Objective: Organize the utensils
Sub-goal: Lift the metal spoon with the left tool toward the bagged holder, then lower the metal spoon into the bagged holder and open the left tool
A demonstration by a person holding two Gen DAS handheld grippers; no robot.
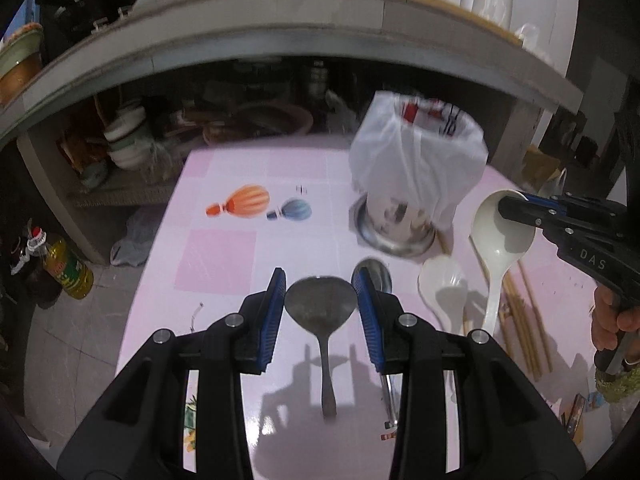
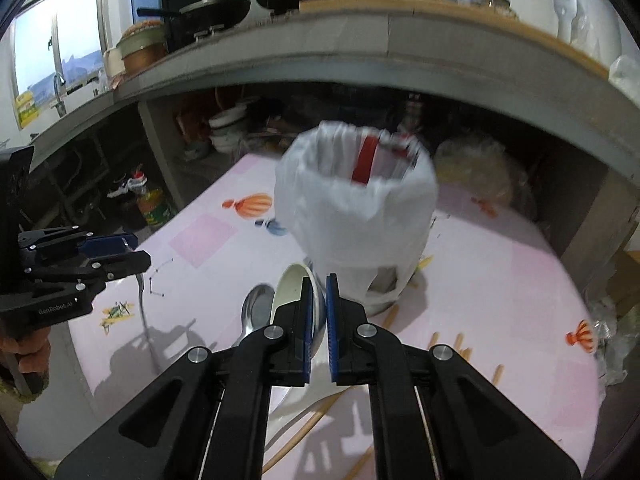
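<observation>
My left gripper point(image 1: 320, 296) is open, its blue pads either side of a grey metal spatula point(image 1: 321, 307) that lies on the pink table point(image 1: 224, 256). A steel spoon point(image 1: 378, 276) lies just right of it. My right gripper point(image 2: 319, 312) is shut on the bowl rim of a large white ladle point(image 2: 294, 292), lifted near the holder; the left wrist view shows this ladle point(image 1: 502, 232) too. A second white ladle point(image 1: 444, 288) and several wooden chopsticks point(image 1: 520, 320) lie on the table. A utensil holder covered by a white plastic bag point(image 1: 416, 168) stands on a steel dish point(image 1: 396, 236).
A concrete counter point(image 1: 280, 36) overhangs the table's far side, with bowls and pots stored beneath. An oil bottle point(image 1: 66, 268) stands on the floor at the left. A crumpled plastic bag point(image 2: 476, 168) lies on the table's far right.
</observation>
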